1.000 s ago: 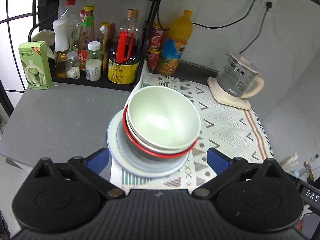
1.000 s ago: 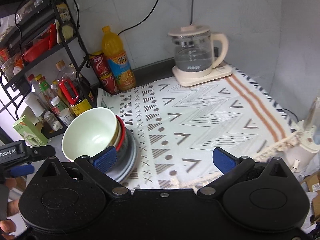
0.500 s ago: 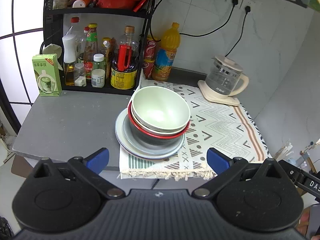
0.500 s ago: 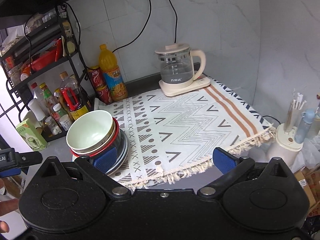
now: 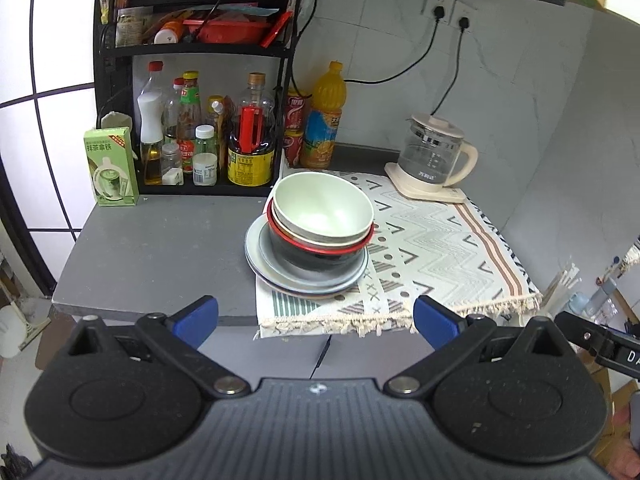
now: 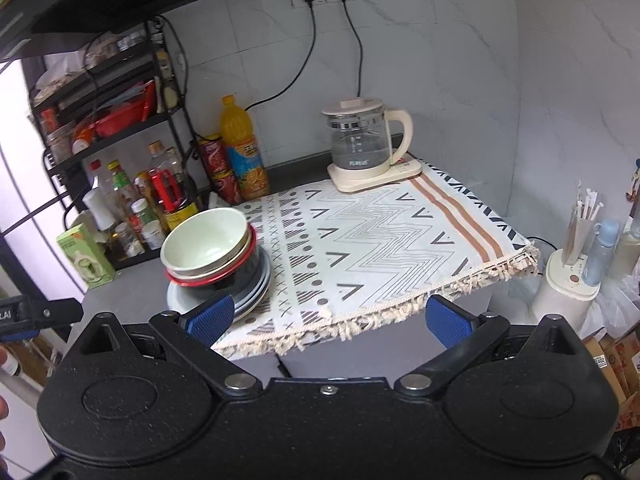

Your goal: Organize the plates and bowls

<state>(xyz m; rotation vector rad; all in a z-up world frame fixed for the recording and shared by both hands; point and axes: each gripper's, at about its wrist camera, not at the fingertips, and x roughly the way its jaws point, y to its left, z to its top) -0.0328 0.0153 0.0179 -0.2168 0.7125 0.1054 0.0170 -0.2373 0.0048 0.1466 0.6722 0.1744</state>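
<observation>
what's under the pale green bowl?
The pale green bowl nests in a beige bowl, then a red-rimmed black bowl, on stacked plates. Plate count unclear; their centres are covered.

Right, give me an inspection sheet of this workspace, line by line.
Surface: grey counter, its right part under a patterned cloth with a fringe over the front edge.
Job's things: pale green bowl nested in a red-rimmed bowl, on stacked plates straddling the cloth's left edge.
Clutter: glass kettle, orange drink bottle, red cans, green carton, rack of sauce bottles.
Grippers: left gripper and right gripper both clear of the counter, jaws open and empty.
Cables: two black cords plugged into wall sockets.
Surroundings: tiled wall, straw holder at right.
</observation>
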